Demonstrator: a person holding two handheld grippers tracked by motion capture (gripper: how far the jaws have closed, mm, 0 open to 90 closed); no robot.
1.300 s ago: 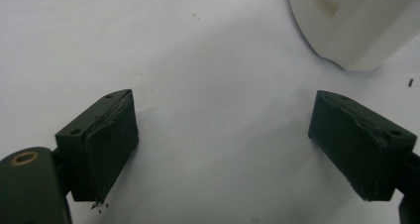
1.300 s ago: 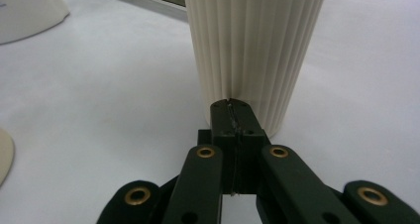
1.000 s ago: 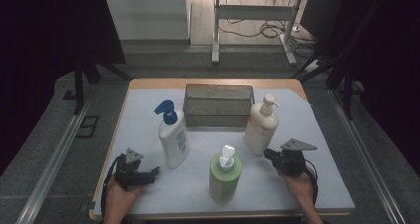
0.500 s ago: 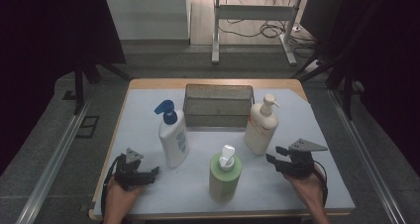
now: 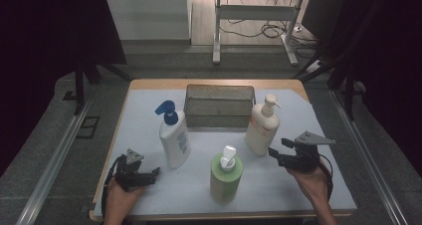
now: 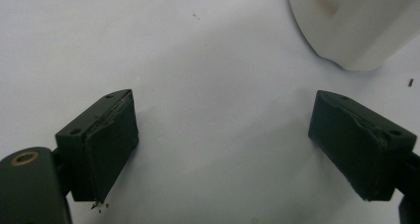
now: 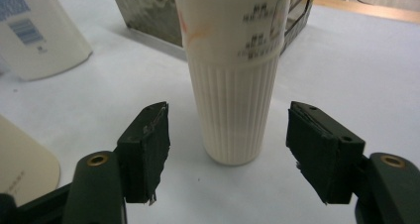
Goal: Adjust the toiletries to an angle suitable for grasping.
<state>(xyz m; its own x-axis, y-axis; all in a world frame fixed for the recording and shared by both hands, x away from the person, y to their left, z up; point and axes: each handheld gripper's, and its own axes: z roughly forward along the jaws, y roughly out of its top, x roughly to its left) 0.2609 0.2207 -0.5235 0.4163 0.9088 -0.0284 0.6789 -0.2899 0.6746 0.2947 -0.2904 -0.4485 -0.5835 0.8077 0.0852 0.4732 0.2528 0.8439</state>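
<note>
Three pump bottles stand on the white table top (image 5: pixel 298 110): a white one with a blue pump (image 5: pixel 173 138), a green one with a white pump (image 5: pixel 226 177) and a cream one (image 5: pixel 262 128). My right gripper (image 5: pixel 277 149) is held just right of the cream bottle and points at it. In the right gripper view its jaws (image 7: pixel 228 122) are open, and the cream bottle's ribbed base (image 7: pixel 233 110) stands a little beyond them. My left gripper (image 5: pixel 153 174) rests open near the front left. Its jaws (image 6: pixel 223 130) frame bare table, with the white bottle's base (image 6: pixel 346 26) ahead.
A dark wire basket (image 5: pixel 219 93) stands behind the bottles at the table's middle back. In the right gripper view, the basket (image 7: pixel 148 11) and the white bottle (image 7: pixel 34 30) lie beyond the cream one. The table's front edge runs close to both hands.
My right gripper has drifted slightly to the right and risen a little, still facing the cream bottle. The left gripper and the bottles have stayed put.
</note>
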